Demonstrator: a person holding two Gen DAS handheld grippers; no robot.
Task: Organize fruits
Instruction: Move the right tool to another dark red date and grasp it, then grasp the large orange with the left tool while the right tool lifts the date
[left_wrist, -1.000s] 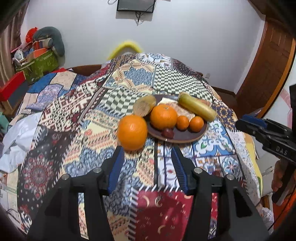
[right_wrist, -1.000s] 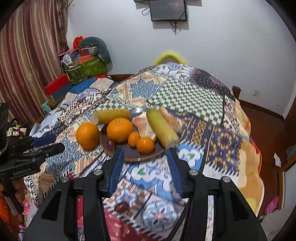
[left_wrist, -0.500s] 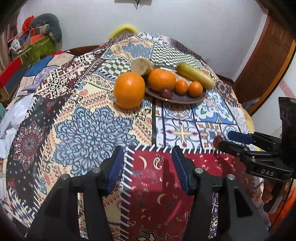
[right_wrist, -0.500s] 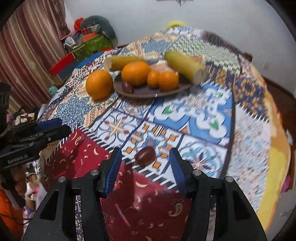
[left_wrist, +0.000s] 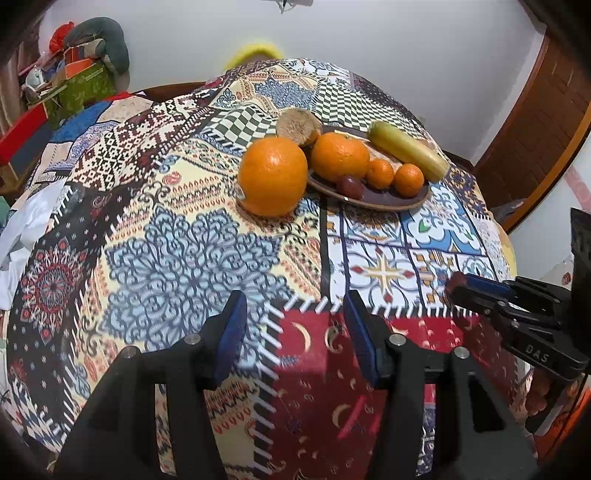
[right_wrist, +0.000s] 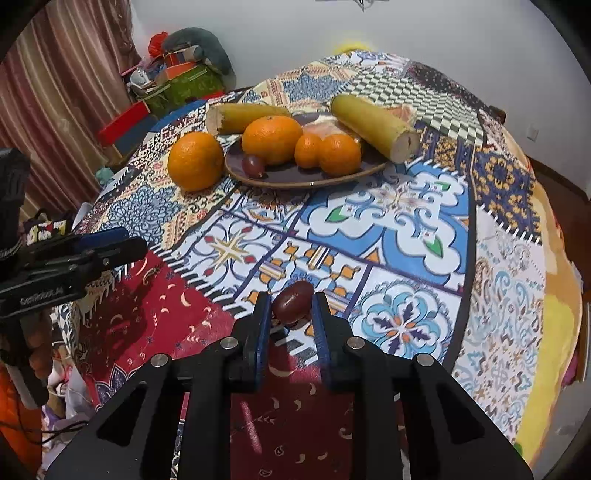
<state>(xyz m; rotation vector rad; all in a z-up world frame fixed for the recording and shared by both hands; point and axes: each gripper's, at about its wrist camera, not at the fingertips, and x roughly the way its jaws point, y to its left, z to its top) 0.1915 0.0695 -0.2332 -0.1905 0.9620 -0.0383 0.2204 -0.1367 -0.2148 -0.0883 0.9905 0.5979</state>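
Note:
A dark plate (right_wrist: 295, 179) at the far side of the patchwork cloth holds a large orange (right_wrist: 271, 138), two small oranges (right_wrist: 339, 153), a dark red fruit (right_wrist: 253, 164) and two yellow cut stalks (right_wrist: 373, 125). A loose large orange (left_wrist: 272, 175) sits on the cloth just left of the plate (left_wrist: 384, 199). My right gripper (right_wrist: 290, 308) is closed on a small dark red fruit (right_wrist: 293, 300) near the cloth's front. My left gripper (left_wrist: 295, 321) is open and empty, low over the cloth, well short of the loose orange.
The cloth-covered table (left_wrist: 192, 258) drops away at its edges. Boxes and bags (right_wrist: 177, 81) are piled at the back left by a curtain. A wooden door (left_wrist: 543, 122) stands at the right. The right gripper shows at the right edge of the left wrist view (left_wrist: 458, 288).
My right gripper's jaws have closed around the small dark red fruit on the cloth. My left gripper has drawn back and risen slightly; the fruit plate looks a bit farther.

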